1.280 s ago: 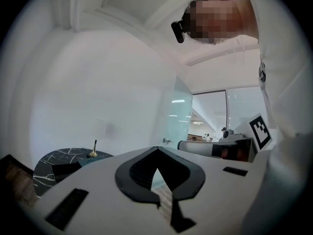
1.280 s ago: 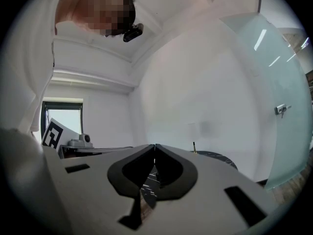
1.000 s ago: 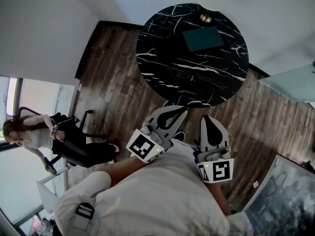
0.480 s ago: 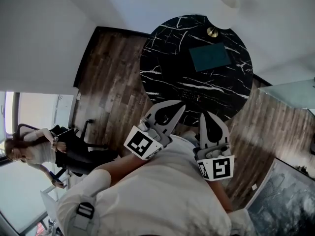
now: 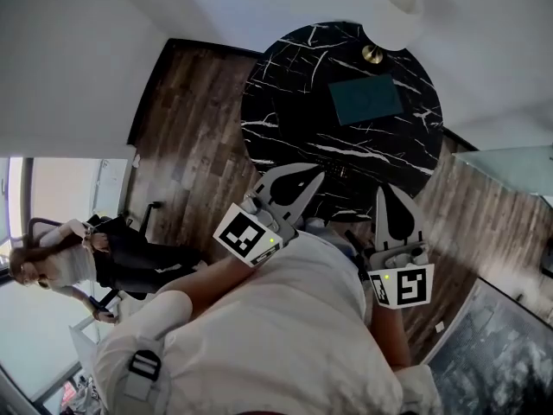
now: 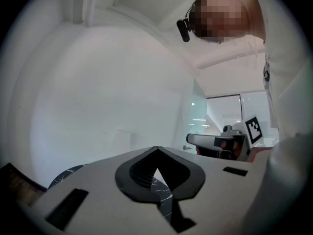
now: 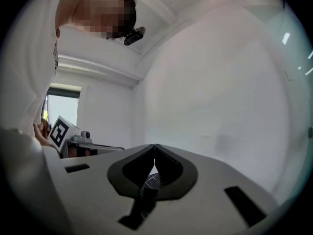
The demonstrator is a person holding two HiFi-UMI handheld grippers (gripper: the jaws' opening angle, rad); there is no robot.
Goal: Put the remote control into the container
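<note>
From the head view, the round black desk [image 5: 294,102] stands on a wood floor [image 5: 186,137] ahead of you. The teal container [image 5: 365,99] lies flat on the far right part of the desk, with a small gold knob [image 5: 373,54] just beyond it. The remote [image 5: 335,171] is only a faint dark oblong on the black top, near the desk's near edge and well apart from the container; I cannot make out more of it. Your left gripper [image 5: 313,180] points at that near edge, its tip close to the remote. Your right gripper [image 5: 386,194] is beside it, tip at the desk's rim. Both are held close to your white shirt [image 5: 285,335]. A seated person [image 5: 60,262] is at the far left.

In the left gripper view, your fingers are together, their tips meeting, with nothing clamped. Only a sliver of the marbled desk shows through the gap behind the tips. The right gripper, with its marker cube [image 6: 253,129], is off to the right, and a pale wall [image 6: 107,92] fills the rest.

In the right gripper view, these fingers are also pressed together and empty, with the marbled desk showing through the gap. The left gripper's cube [image 7: 59,130] is at the left.
</note>
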